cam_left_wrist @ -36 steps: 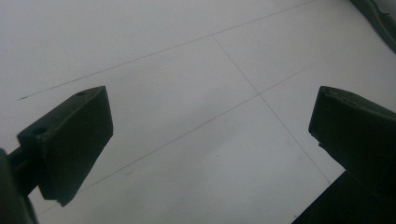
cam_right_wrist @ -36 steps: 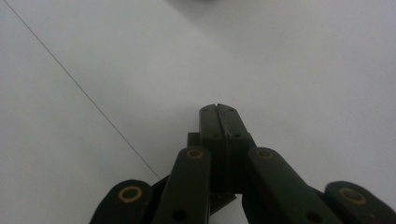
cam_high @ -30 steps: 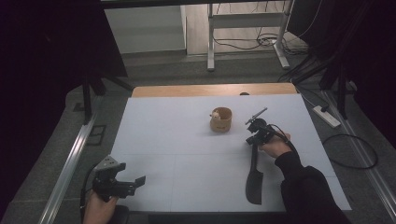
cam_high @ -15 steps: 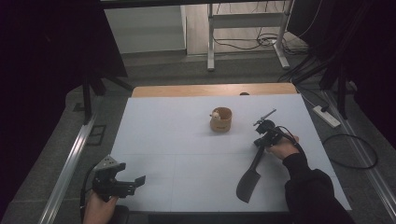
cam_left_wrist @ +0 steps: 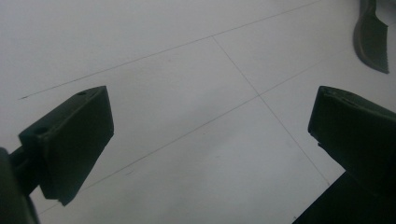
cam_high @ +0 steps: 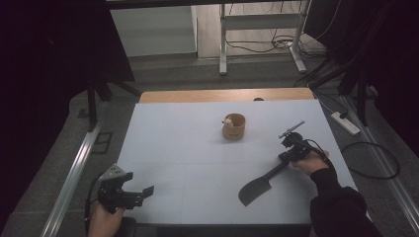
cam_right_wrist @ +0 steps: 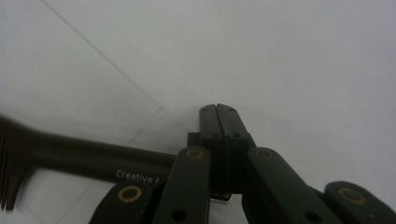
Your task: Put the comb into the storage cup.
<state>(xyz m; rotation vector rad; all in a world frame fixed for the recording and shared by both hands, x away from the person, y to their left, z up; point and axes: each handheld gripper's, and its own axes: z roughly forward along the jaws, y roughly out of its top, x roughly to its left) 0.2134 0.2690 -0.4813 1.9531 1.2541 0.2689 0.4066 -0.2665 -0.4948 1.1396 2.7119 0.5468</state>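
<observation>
Both hand-held grippers are matte black all over. The left hand-held gripper [cam_high: 146,190] carries a grey three-cornered plate [cam_high: 114,172] on top with a few small holes in it, and its jaws end in chunky wedge-shaped black pads [cam_left_wrist: 74,140] with tiny screw recesses near the tips. The right hand-held gripper [cam_right_wrist: 218,122] is built from flat black linkage bars [cam_right_wrist: 191,186] pinned with brass-coloured rivets [cam_right_wrist: 130,193], plus small dark screw holes along the finger blocks. A thin black rod [cam_high: 292,129] sticks off its top, and a black cable [cam_high: 316,146] loops out behind it. The person wears a dark long sleeve [cam_high: 338,202] on the right arm, cuff snug at the wrist.
</observation>
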